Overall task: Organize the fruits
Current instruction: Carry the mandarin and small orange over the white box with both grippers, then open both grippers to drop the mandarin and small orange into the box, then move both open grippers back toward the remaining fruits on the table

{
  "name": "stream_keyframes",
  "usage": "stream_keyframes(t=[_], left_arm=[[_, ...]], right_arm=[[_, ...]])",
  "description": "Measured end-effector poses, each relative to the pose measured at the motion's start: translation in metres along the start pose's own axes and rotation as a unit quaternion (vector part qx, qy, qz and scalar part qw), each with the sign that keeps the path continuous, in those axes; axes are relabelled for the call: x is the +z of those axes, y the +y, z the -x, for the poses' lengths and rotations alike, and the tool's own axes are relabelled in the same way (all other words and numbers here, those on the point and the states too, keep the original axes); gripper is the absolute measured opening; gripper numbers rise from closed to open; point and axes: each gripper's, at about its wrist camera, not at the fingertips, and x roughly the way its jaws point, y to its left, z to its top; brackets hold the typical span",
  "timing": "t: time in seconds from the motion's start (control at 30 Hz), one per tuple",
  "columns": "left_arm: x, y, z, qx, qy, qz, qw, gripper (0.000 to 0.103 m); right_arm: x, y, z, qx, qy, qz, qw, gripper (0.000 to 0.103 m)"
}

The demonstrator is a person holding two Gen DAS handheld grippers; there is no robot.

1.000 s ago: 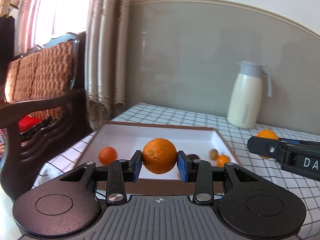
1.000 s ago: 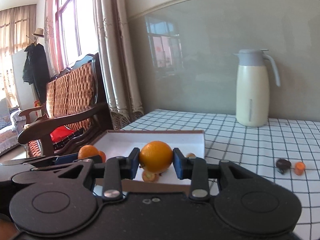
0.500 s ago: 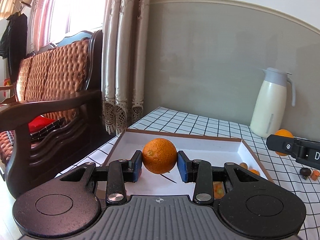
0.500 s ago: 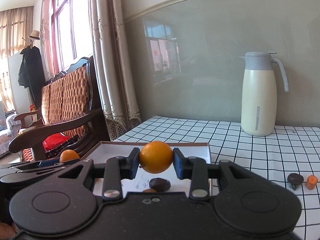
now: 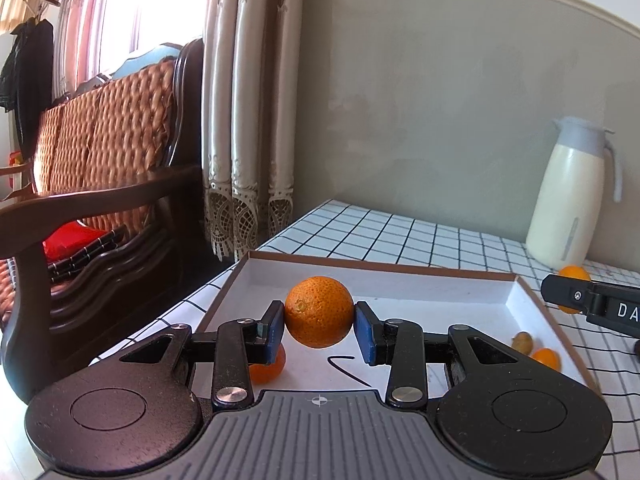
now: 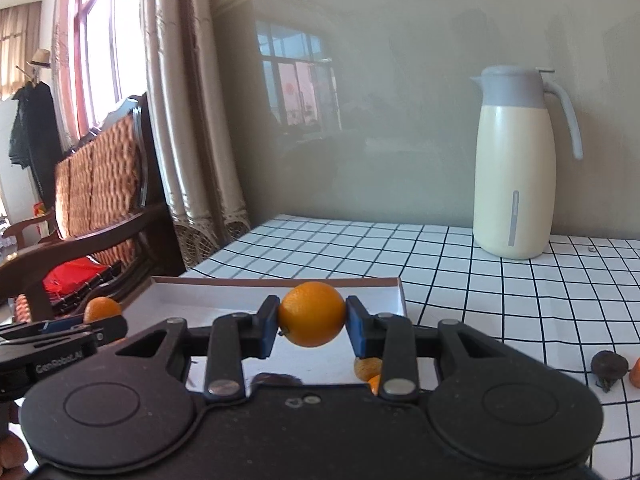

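1. Oranges fill both tools: the left gripper (image 5: 319, 330) has its blue pads pressed on either side of an orange (image 5: 319, 311), and the right gripper (image 6: 312, 326) is clamped the same way on a second orange (image 6: 312, 314). Neither has room to spare between pad and peel.
2. Each fruit hangs in the air over the white tray (image 5: 516, 294), which sits by the left edge of the checked tabletop (image 6: 500, 292), the right one over its right side.
3. My guess is these are firm, fairly light and round, with a pebbled skin that grips well; squeezed across the widest part, as now, they should not roll out, though too hard a squeeze would bruise them.
4. Already in the tray are another orange (image 5: 267, 368), half hidden behind the left finger, a small brown fruit (image 5: 522, 342) and a small orange one (image 5: 546, 358) near the right wall.
5. Outside it, near the tabletop's right edge, lie a dark fruit (image 6: 609, 366) and an orange piece cut off by the frame.
6. Tray floor nearest the tools is blocked by their bodies, so I cannot say what lies there; a dark shape under the right tool is unclear.
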Motion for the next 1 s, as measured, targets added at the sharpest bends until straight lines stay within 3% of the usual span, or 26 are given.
stream_keyframes(t=[0.2, 0.23, 0.27, 0.3, 0.33, 0.4, 0.6, 1.0], left_arm=[[0.001, 0.0, -0.027, 0.013, 0.012, 0.002, 0.9998, 0.038], [0.001, -0.001, -0.031, 0.018, 0.012, 0.001, 0.9998, 0.039], [0.002, -0.001, -0.035, 0.025, 0.011, -0.002, 0.9996, 0.039], [0.003, -0.002, -0.039, 0.03, 0.013, -0.005, 0.9995, 0.046], [0.004, -0.002, -0.042, 0.033, 0.016, -0.004, 0.9993, 0.073], [0.005, -0.001, -0.037, 0.042, 0.001, 0.009, 0.9991, 0.094], [0.006, -0.007, -0.015, 0.054, -0.026, -0.011, 0.9981, 0.103], [0.016, 0.0, 0.03, 0.06, -0.037, -0.016, 0.9974, 0.103]], right_arm=[[0.003, -0.001, -0.029, -0.019, 0.021, -0.001, 1.0, 0.031], [0.004, -0.001, -0.031, -0.027, 0.019, -0.001, 0.999, 0.047], [0.005, -0.001, -0.032, -0.035, 0.014, 0.0, 0.999, 0.074], [0.007, -0.001, -0.03, -0.041, 0.004, 0.0, 0.999, 0.08], [0.009, -0.002, -0.026, -0.045, -0.008, -0.001, 0.999, 0.079], [0.011, -0.005, -0.018, -0.043, -0.022, -0.007, 0.999, 0.08], [0.009, -0.015, 0.005, -0.037, -0.048, -0.026, 0.998, 0.097], [0.012, -0.016, 0.041, -0.032, -0.046, -0.026, 0.998, 0.097]])
